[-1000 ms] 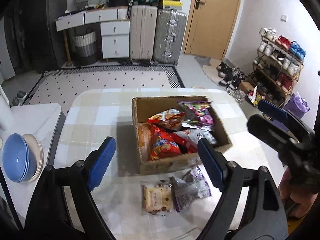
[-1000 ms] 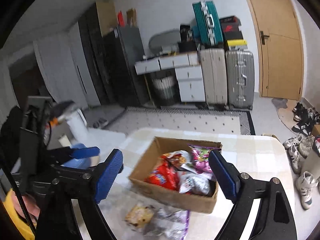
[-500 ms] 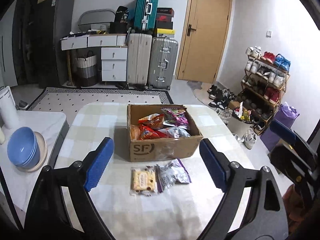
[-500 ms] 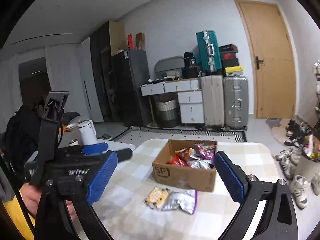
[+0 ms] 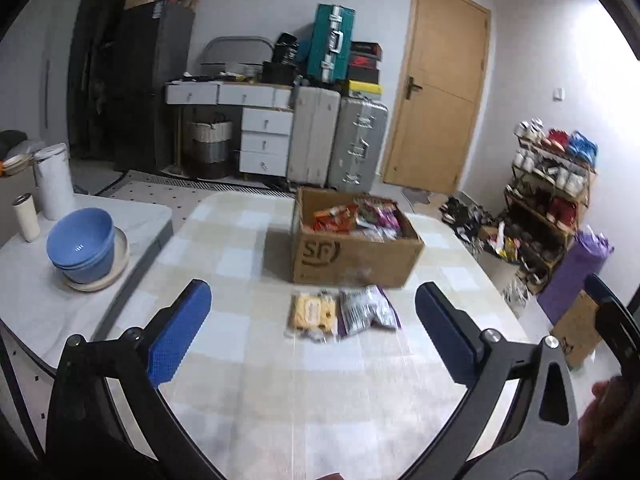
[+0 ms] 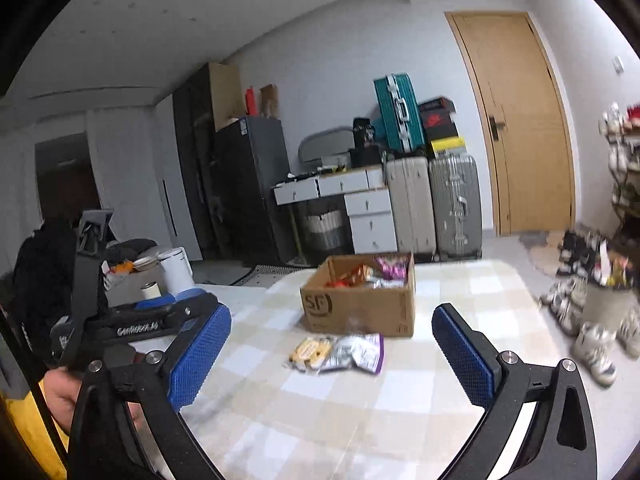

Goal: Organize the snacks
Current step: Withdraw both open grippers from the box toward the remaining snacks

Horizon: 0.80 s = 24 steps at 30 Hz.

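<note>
1. Left gripper (image 5: 312, 336): jaws opening, by now spread wide, with nothing between the blue pads; it hangs above the near part of the table (image 5: 280, 392), pointing toward the far edge.
2. Right gripper (image 6: 332, 354): jaws wide apart and empty; it points across the table from the near right side; the left gripper's black frame and the hand (image 6: 60, 394) holding it show at the left of this view.
3. Cardboard box (image 5: 354, 250): open-topped, standing on the table toward the far edge, slightly right of centre; it holds several snack packets (image 5: 358, 216), red, orange and purple, heaped loosely.
4. Yellow biscuit packet (image 5: 314, 312): lying flat on the table just in front of the box's near wall; touching the packet beside it.
5. Silver-and-purple packet (image 5: 368, 310): lying flat to the right of the biscuit packet, also just in front of the box.
6. Blue bowls (image 5: 80, 246): stacked on a pale plate on a separate white counter beside the table's left edge; a white canister (image 5: 54, 180) and a small cup (image 5: 26, 216) stand behind them.
7. Background: suitcases (image 5: 338, 140) and a drawer unit against the far wall; a shoe rack (image 5: 554, 184) at the right.
</note>
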{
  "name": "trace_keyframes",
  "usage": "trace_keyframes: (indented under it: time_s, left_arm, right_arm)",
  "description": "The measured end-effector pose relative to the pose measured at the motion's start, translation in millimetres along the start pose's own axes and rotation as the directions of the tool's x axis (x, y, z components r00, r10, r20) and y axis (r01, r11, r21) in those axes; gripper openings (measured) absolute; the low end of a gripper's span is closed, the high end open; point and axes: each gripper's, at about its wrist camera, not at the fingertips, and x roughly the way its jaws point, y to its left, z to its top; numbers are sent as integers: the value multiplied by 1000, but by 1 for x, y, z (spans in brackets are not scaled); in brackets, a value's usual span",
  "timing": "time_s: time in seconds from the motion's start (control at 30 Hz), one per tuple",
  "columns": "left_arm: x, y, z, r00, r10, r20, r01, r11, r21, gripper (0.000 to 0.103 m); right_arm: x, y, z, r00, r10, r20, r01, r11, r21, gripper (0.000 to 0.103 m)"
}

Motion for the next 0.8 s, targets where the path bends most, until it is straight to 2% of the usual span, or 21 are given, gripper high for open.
trace_keyframes:
  time_s: [0.13,0.33,0.57,0.8]
  left_arm:
    - [6,-3,-23,999,-2,-50,3,1000,24,102]
    - [41,-4,-48,987,7,-159,-3,1000,22,102]
    - [65,-9,-52,984,3,-179,0,1000,14,102]
    - [81,-6,-57,977,-10,-211,11,1000,3,102]
  right_arm:
    - [10,-6,-18,999,16,-46,-14,999,42,102]
    - [29,-6,-39,992,17,-126,-10,998,56,102]
    - [38,-1,-50,988,16,-152,-10,999,38,102]
    - [55,-4,-60,979,-22,-204,31,999,41,102]
